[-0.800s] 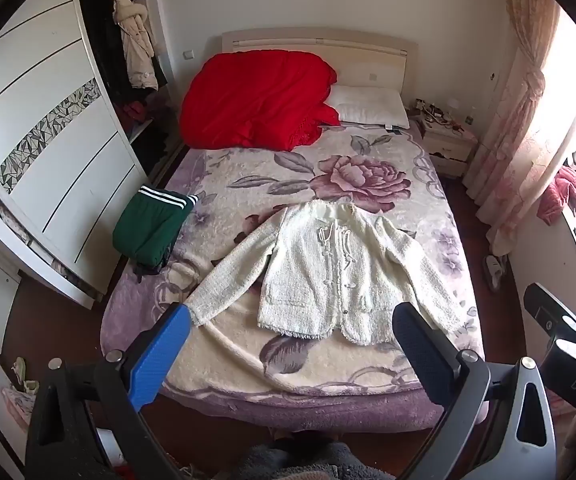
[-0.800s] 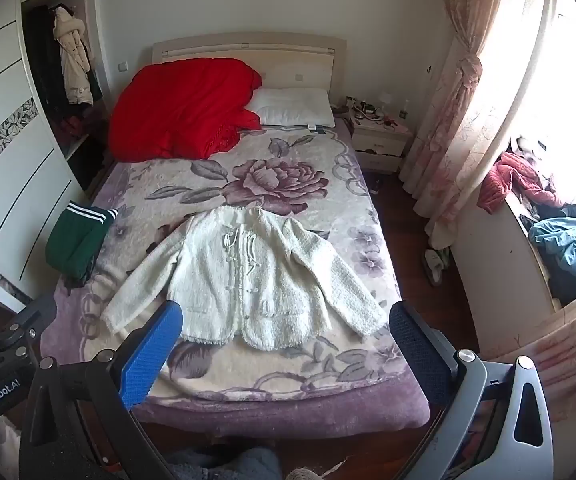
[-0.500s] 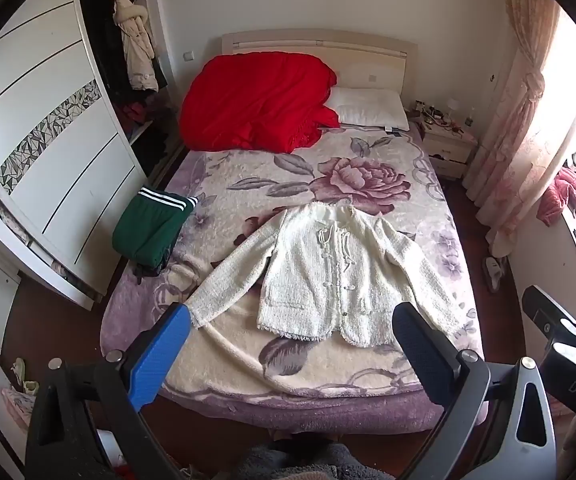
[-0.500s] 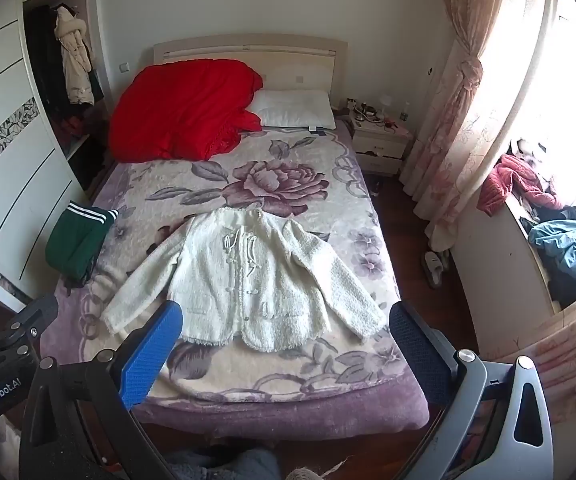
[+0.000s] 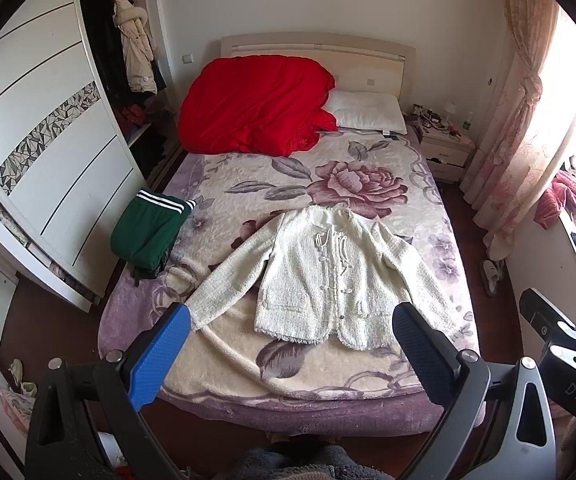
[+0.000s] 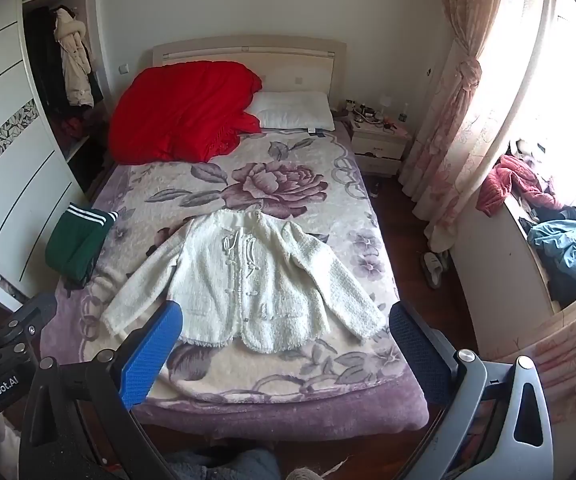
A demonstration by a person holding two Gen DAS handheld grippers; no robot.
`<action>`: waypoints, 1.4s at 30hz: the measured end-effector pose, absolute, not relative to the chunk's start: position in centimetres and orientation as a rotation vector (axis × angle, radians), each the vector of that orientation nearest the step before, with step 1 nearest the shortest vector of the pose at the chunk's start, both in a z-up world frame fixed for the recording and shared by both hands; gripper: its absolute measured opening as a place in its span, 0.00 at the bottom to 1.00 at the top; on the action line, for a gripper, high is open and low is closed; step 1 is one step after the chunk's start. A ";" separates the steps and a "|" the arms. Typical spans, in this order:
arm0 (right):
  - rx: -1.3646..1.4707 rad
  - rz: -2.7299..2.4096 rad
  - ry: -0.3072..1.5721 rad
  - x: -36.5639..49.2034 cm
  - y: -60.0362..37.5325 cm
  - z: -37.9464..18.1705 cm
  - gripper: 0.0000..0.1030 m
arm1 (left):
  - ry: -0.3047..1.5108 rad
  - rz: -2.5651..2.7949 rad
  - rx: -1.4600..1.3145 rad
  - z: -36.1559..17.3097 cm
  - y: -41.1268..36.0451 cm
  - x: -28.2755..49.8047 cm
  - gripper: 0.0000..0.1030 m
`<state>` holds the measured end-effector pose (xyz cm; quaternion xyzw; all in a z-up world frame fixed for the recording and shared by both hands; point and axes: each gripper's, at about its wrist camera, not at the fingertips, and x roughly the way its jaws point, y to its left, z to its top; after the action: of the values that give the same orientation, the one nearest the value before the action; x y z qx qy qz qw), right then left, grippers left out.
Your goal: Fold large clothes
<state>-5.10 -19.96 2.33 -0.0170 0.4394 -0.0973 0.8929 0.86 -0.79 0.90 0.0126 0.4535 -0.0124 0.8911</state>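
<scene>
A white knitted cardigan (image 5: 328,276) lies flat and face up on the bed (image 5: 308,368), sleeves spread out; it also shows in the right wrist view (image 6: 248,280). My left gripper (image 5: 288,320) is open and empty, held off the foot of the bed, short of the cardigan's hem. My right gripper (image 6: 284,320) is open and empty at the same distance. The right gripper's body (image 5: 560,340) shows at the right edge of the left wrist view; the left gripper's body (image 6: 0,344) shows at the left of the right wrist view.
A folded green garment with white stripes (image 5: 148,232) lies at the bed's left edge. A red quilt (image 5: 252,104) and a white pillow (image 5: 368,112) are at the headboard. A wardrobe (image 5: 48,152) stands left, a nightstand (image 5: 444,148) and curtains (image 5: 520,120) right.
Both views have shifted very slightly; the bed and cardigan sit a touch lower in frame. The cardigan has not moved and both grippers stay open.
</scene>
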 end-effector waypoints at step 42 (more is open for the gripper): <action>-0.031 -0.200 0.894 -5.6 -19.7 3.0 1.00 | 0.923 -0.024 0.021 3.5 -2.4 1.9 1.00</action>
<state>-5.65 -19.68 2.97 -0.0149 0.4314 -0.0966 0.8969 1.87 -2.39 3.53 0.0103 0.4452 -0.0117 0.8953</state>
